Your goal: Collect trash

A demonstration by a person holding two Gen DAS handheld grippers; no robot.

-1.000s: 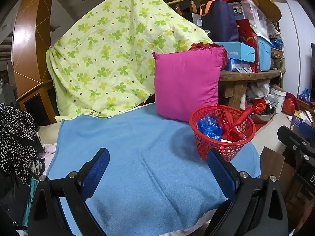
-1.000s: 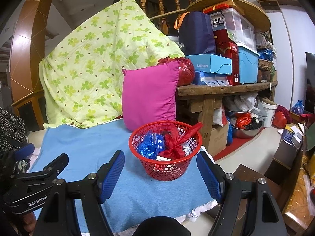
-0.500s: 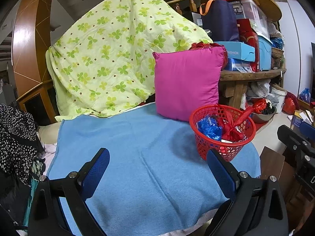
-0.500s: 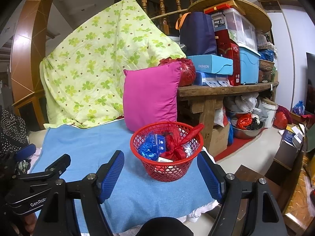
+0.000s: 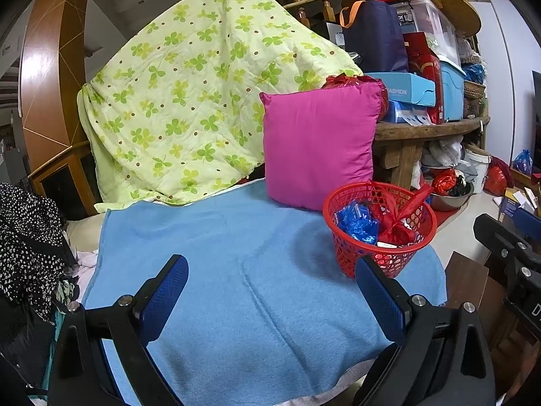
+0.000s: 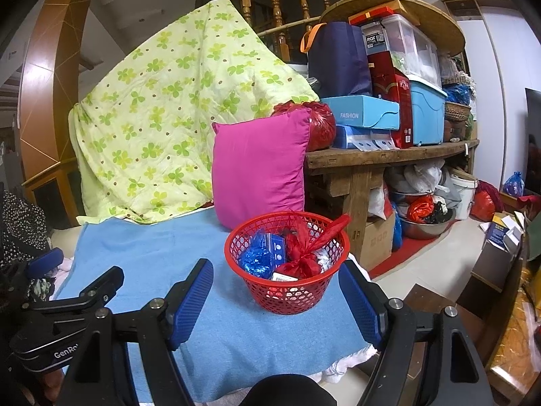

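We see the red plastic mesh basket [image 6: 287, 270] standing on the blue towel [image 6: 162, 253] near its right edge, crumpled wrappers [image 6: 257, 257] inside it. Behind it leans the magenta square cushion [image 6: 260, 172], the green clover-print quilt [image 6: 169, 115] to its left, the cluttered wooden shelf [image 6: 389, 154] to its right.

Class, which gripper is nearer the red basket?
Right. The right gripper faces the red basket directly; the left gripper hangs further off, leaving the basket beside its right finger.
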